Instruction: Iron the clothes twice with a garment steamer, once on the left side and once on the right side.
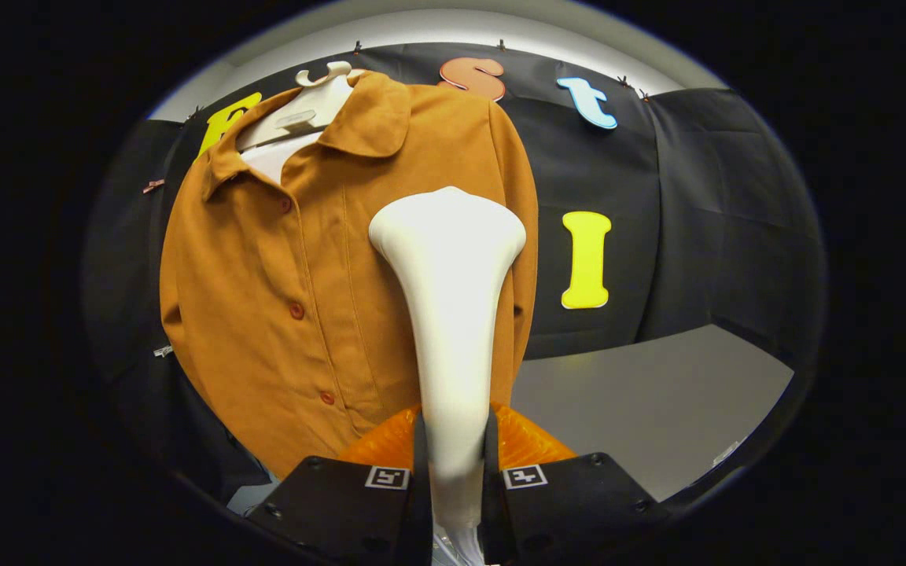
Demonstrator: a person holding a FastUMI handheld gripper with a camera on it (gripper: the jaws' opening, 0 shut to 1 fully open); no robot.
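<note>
An orange-brown buttoned shirt [296,275] hangs on a white hanger [305,110] against the booth wall, just ahead of the fingers. My gripper [453,464] is shut on the white garment steamer [449,314], both fingers pressing its handle. The steamer rises straight up from between the fingers. Its wide head [447,224] lies over the shirt's right half, at chest height. Whether the head touches the cloth cannot be told.
A grey tabletop [642,409] spreads to the right of the shirt, below the black wall cloth [705,220]. A translucent orange part [528,440] shows at the steamer's base behind the fingers.
</note>
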